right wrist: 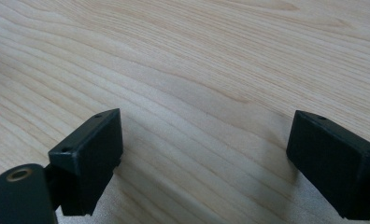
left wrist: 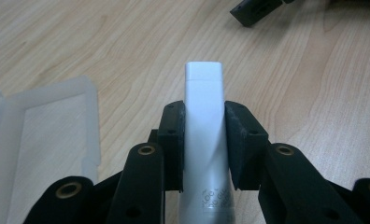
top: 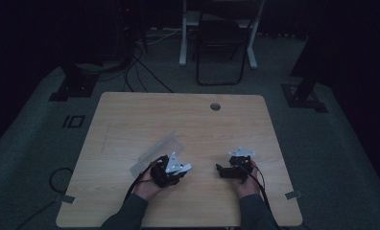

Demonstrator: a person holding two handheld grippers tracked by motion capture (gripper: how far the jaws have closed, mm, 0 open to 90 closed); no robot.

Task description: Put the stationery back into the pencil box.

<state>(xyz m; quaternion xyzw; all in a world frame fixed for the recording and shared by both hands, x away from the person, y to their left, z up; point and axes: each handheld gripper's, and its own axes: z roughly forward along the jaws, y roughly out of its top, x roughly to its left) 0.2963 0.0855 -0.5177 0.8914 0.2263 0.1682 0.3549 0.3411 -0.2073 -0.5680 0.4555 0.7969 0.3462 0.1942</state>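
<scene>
- We see a light wooden desk (top: 130, 115) with a round hole (top: 215, 106) near its far edge.
- An open, clear plastic case (top: 155, 150) lies on it.

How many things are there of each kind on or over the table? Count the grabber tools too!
Grippers: 2, the left gripper, shut on the white tube, and the right gripper, open
White tube: 1
Clear plastic case, lying open on the table: 1
Total: 4
</scene>
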